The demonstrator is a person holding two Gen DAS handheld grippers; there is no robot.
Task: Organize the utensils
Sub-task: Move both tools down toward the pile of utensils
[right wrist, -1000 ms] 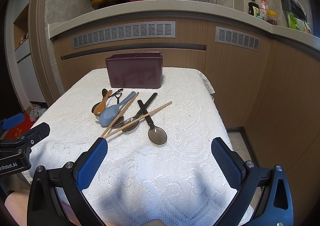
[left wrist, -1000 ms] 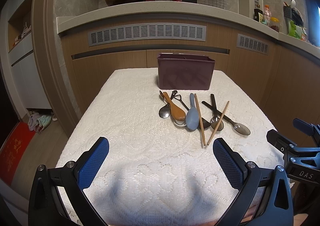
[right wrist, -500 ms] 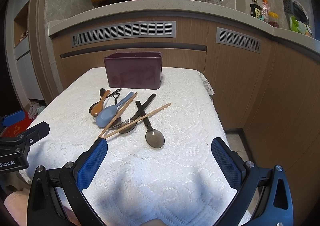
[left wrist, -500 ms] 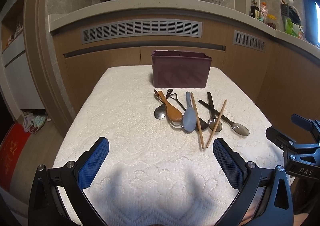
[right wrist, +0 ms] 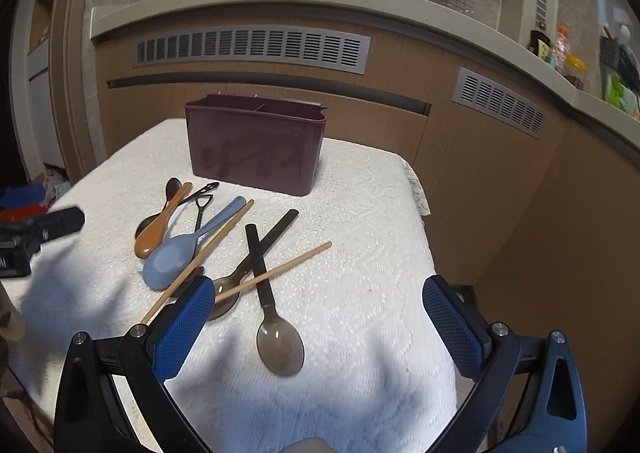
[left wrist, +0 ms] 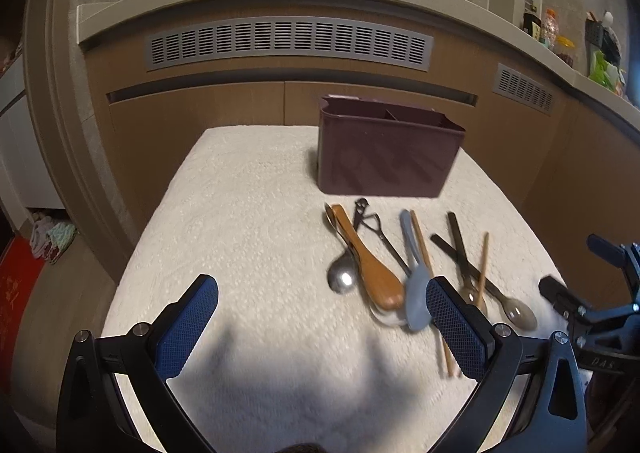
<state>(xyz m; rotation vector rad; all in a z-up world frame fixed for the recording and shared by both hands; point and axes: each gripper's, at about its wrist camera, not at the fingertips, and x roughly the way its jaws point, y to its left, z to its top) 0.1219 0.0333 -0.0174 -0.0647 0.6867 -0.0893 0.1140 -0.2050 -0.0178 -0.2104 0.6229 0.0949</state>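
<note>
I've got both grippers, left [left wrist: 322,327] and right [right wrist: 320,327], jaws wide open above the utensils [right wrist: 192,249], purple caddy [right wrist: 256,145] behind.

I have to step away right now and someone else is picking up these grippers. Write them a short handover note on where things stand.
Left gripper: open, empty, low over the near part of the table.
Right gripper: open, empty, above the clear grey spoon.
Purple holder stands at the far end of the table; nothing shows above its rim.
All utensils lie loose in front of it: wooden spoon, blue spoon, metal spoon, two chopsticks, black-handled spoons crossing each other.
Done: nothing sorted yet.
Left: every utensil goes into the holder.
</note>
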